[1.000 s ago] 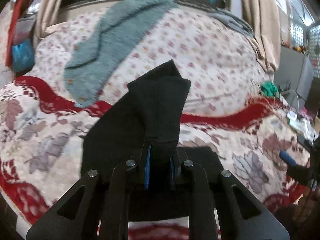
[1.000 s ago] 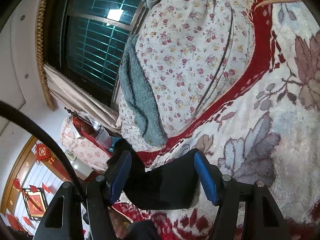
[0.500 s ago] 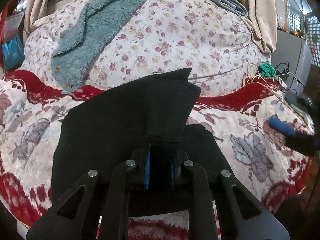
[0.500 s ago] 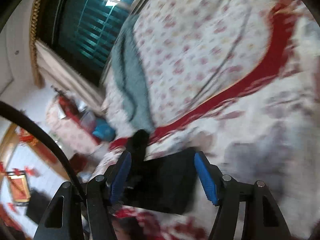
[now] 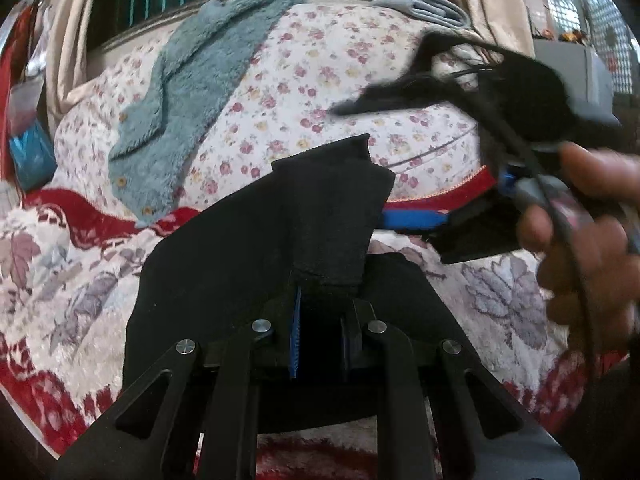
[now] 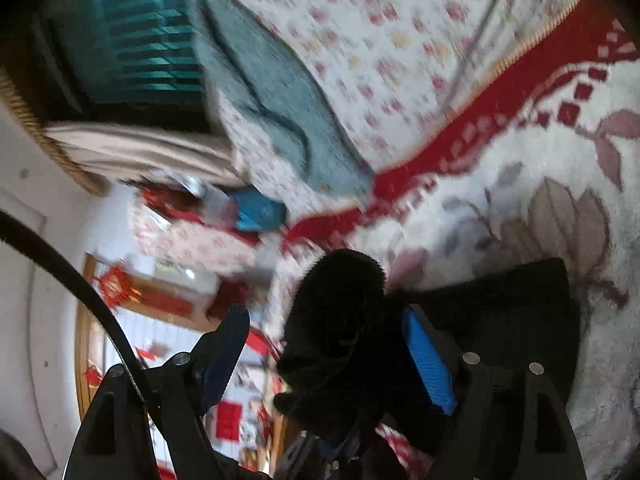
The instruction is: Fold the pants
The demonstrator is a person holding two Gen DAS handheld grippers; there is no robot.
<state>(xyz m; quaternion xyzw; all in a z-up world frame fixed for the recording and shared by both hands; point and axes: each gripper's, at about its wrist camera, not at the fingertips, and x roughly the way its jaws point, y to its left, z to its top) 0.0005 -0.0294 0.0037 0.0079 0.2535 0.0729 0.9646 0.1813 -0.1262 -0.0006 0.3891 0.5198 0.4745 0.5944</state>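
The black pants (image 5: 248, 264) lie on a red and white blanket. My left gripper (image 5: 322, 320) is shut on a fold of them, which stands up as a peak above its fingers. In the left wrist view, one blue finger (image 5: 412, 219) of my right gripper reaches in from the right, close beside that peak, with a person's hand (image 5: 592, 232) behind it. In the blurred right wrist view, my right gripper (image 6: 324, 360) has its jaws opening wide. The raised black fold (image 6: 336, 320) stands between the pads, and neither pad presses on it. More of the pants (image 6: 500, 312) lies flat to the right.
A teal fleece garment (image 5: 200, 92) drapes over a floral quilt (image 5: 320, 80) behind the pants. The flowered blanket (image 5: 60, 272) covers the near surface. Folded grey cloth (image 5: 420, 4) sits at the back by a barred window and curtains. A black cable (image 5: 520, 140) crosses at the right.
My right gripper has swept in from the right edge to just beside the raised fold, and its view has swung and blurred. My left gripper has sunk a little, still gripping the fold.
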